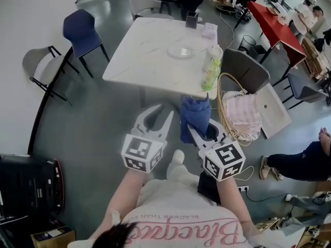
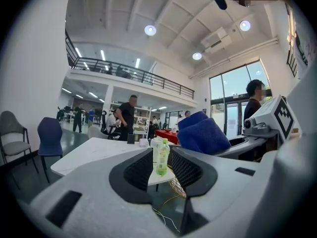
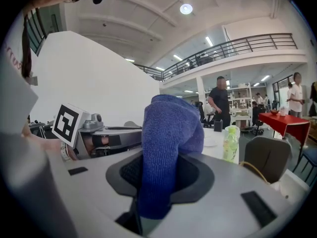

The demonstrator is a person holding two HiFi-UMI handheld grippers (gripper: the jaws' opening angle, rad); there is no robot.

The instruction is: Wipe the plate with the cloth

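Observation:
A small clear plate [image 1: 180, 51] lies on the far part of the white table [image 1: 145, 50], well ahead of both grippers. My right gripper [image 1: 199, 128] is shut on a blue cloth [image 1: 195, 115], which stands up out of its jaws and droops below them. In the right gripper view the cloth [image 3: 166, 148] fills the jaws, and the plate [image 3: 210, 142] shows small behind it. My left gripper [image 1: 163, 110] is held beside the right one, open, with nothing between its fingers. Through its gap I see only the table edge and a green bottle [image 2: 162, 156].
A green bottle [image 1: 211, 68] stands at the table's near right corner. A grey chair [image 1: 245, 68] and a wicker basket [image 1: 223, 112] holding pink cloth sit right of the table. A blue chair [image 1: 80, 30] stands on the left. People are seated and standing farther back.

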